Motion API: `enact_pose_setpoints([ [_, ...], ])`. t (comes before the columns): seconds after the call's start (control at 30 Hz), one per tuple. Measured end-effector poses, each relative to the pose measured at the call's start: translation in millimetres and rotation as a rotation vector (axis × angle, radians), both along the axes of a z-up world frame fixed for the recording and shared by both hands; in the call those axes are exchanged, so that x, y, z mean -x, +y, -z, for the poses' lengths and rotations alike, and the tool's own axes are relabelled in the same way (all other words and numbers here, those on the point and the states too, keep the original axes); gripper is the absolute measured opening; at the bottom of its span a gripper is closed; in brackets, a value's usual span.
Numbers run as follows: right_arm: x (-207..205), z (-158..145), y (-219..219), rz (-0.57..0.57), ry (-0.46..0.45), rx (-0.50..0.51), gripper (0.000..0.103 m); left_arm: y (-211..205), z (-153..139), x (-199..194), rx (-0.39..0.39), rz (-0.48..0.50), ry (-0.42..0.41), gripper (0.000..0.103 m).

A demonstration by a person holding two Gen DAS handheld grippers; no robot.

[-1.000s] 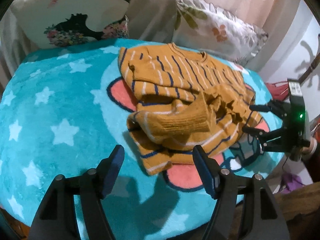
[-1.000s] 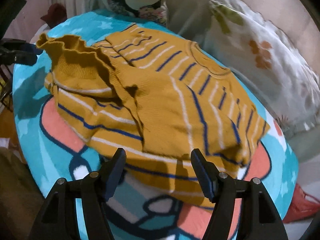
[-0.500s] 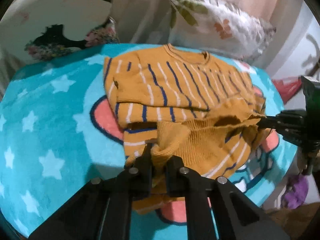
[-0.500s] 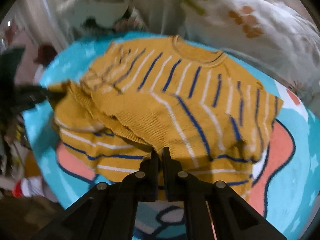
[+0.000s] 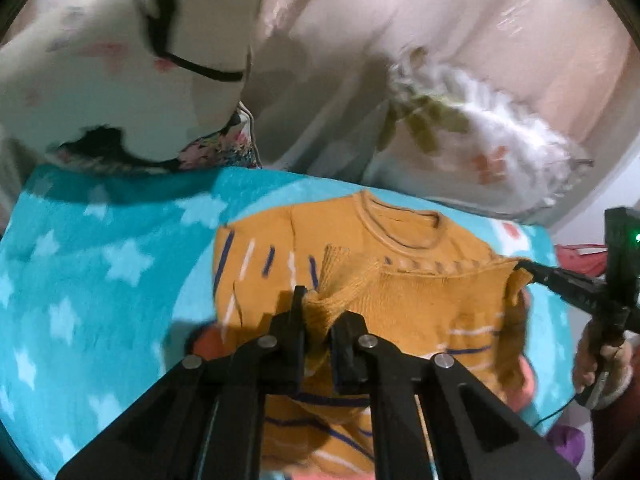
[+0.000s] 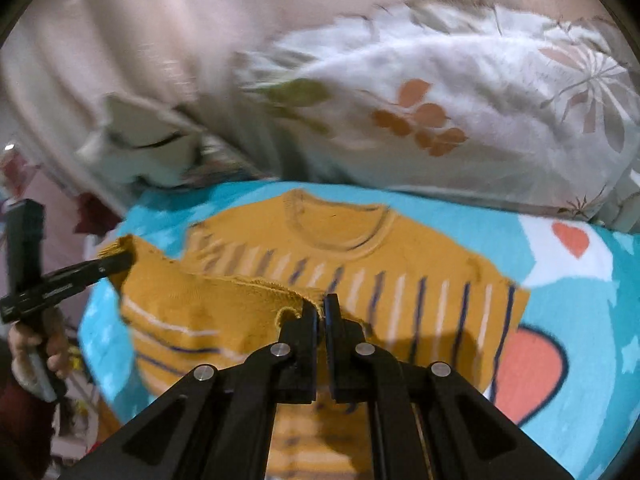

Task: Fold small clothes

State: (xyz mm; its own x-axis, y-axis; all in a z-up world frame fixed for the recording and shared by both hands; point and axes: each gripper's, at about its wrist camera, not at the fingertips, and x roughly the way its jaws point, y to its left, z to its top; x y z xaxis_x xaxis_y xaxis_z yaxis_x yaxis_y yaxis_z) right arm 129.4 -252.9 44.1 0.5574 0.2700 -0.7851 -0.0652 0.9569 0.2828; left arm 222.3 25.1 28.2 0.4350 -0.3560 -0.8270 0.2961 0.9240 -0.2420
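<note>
The step in hand looked like the bottom-to-top fold of the sweater [image 5: 400, 240]: both tongs were clenched on its lower hem, which hung stretched between them above the body of the garment. The left tongs [image 5: 318, 312] pinched a bunched, ribbed corner at lower centre of the left view; the right tongs [image 6: 321, 312] gripped the other corner at lower centre of the right view. The sweater, a mustard knit with navy and white stripes and a round ribbed collar, lay across the middle of both frames on a fleecy turquoise blanket [image 5: 100, 264] printed with pale stars. Next, the hem probably needed carrying level toward the collar and laying down without slack. Soft floral pillows [image 6: 440, 112] filled the upper frame.
</note>
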Motion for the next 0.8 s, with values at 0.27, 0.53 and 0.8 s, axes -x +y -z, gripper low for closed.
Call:
enact_pose_setpoints([
  [0.27,-81,59,-48,0.263,0.165,-0.021,0.005,-16,70,-58,-0.070,-0.027,0.127,0.011],
  [0.53,-18,28,-48,0.182,0.072,-0.097,0.063,22,53,-40,0.082,-0.074,0.143,0.033],
  [0.8,1,71,-17,0.107,0.133,-0.095,0.006,70,30,14,0.099,-0.214,0.121,0.046],
])
